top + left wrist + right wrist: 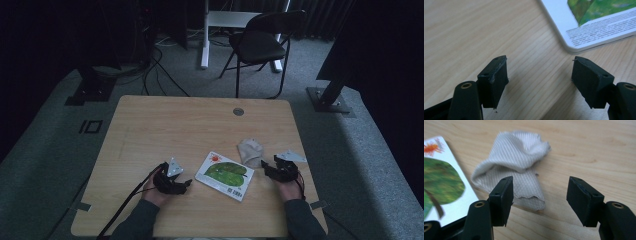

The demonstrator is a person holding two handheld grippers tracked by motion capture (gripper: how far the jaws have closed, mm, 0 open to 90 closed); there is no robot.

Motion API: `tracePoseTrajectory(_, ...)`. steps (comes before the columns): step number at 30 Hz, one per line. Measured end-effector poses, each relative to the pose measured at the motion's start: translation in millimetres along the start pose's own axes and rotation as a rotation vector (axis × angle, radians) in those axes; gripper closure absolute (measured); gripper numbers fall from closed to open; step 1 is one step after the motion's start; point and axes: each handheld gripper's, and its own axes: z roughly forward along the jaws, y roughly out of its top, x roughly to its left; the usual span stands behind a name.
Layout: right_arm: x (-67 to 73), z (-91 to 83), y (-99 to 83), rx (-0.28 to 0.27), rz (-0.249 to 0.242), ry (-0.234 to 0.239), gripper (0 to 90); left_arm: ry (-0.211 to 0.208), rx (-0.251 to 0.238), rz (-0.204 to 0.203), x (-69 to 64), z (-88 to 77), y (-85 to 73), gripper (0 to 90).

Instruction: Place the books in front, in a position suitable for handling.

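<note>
On table: book (pixel 224 175) | cloth (pixel 251 151) | both tools gaping, empty

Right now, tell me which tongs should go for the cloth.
The right tongs, probably. Their jaws stand open right at the crumpled cloth, whose near edge lies just ahead of them. The left tongs sit beyond the book, which lies between them and the cloth.

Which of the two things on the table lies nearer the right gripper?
The crumpled beige sock, just ahead of the open right gripper. The picture book lies farther off, toward the left gripper.
</note>
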Motion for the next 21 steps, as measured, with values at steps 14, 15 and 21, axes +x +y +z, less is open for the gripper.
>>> tracePoseTrajectory(14,37.1,-25.9,-1.5,-0.017,-0.08,0.084,38.4,-0.049,-0.05,-0.013,-6.8,11.3,17.0,27.7)
tracePoseTrajectory(15,40.0,-26.7,-3.6,-0.008,-0.08,0.088,38.3,-0.051,-0.04,-0.008,-9.8,13.3,18.2,27.3)
tracePoseTrajectory(21,55.6,-30.5,-14.8,0.026,-0.054,0.16,38.4,-0.074,-0.045,-0.029,-12.1,14.9,20.9,27.3)
